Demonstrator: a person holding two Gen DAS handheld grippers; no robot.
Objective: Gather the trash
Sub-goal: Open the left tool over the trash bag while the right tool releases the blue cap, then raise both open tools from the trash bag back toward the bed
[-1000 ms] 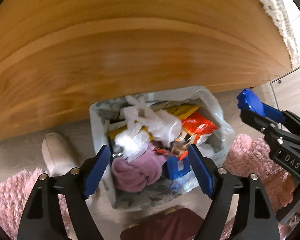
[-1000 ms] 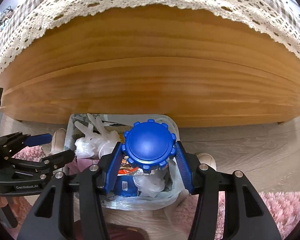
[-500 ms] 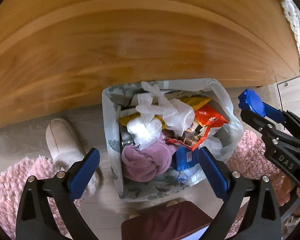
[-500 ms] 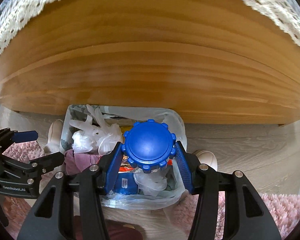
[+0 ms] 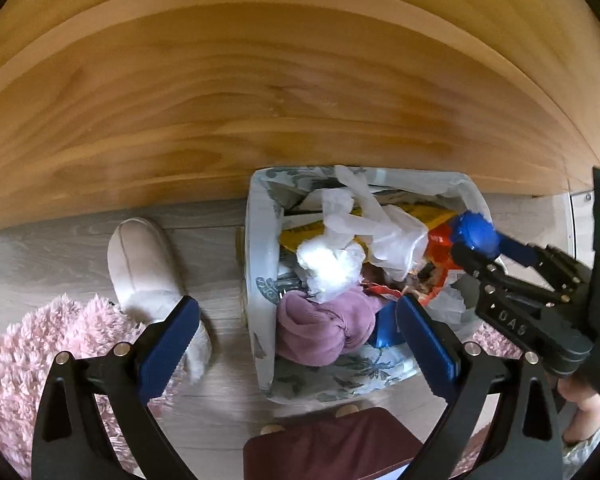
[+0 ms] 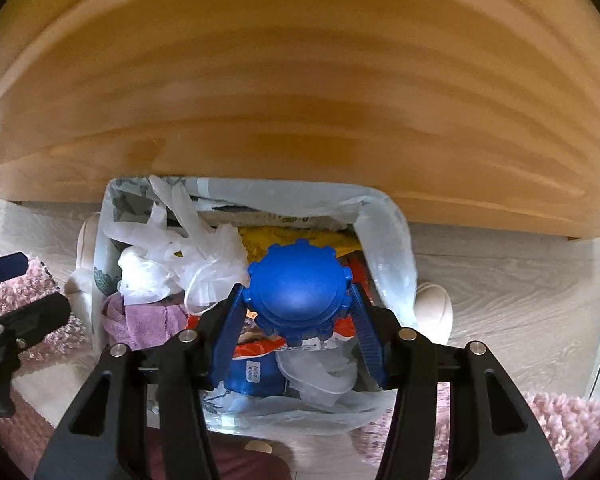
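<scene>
Blue and round with a knobbed rim, the lid (image 6: 298,292) sits clamped between the jaws of the right gripper (image 6: 296,320), about half open around it, directly above the trash bin (image 5: 260,280), which serves as the landmark. That bin, lined with a clear plastic bag (image 6: 388,248), stands on the pale wood floor (image 5: 208,248) against a wooden panel (image 5: 260,92). Inside it lie crumpled white plastic (image 5: 340,256), a purple cloth (image 5: 320,332), a yellow wrapper (image 6: 276,240), an orange packet (image 5: 440,252) and a blue package (image 6: 252,376). The left gripper (image 5: 296,344) hangs over the bin's near left corner, its jaws at their widest after just opening, with nothing gripped. Left of the bin rests a cream slipper (image 5: 148,268), and a pink shaggy rug (image 5: 28,344) lies beyond it.
</scene>
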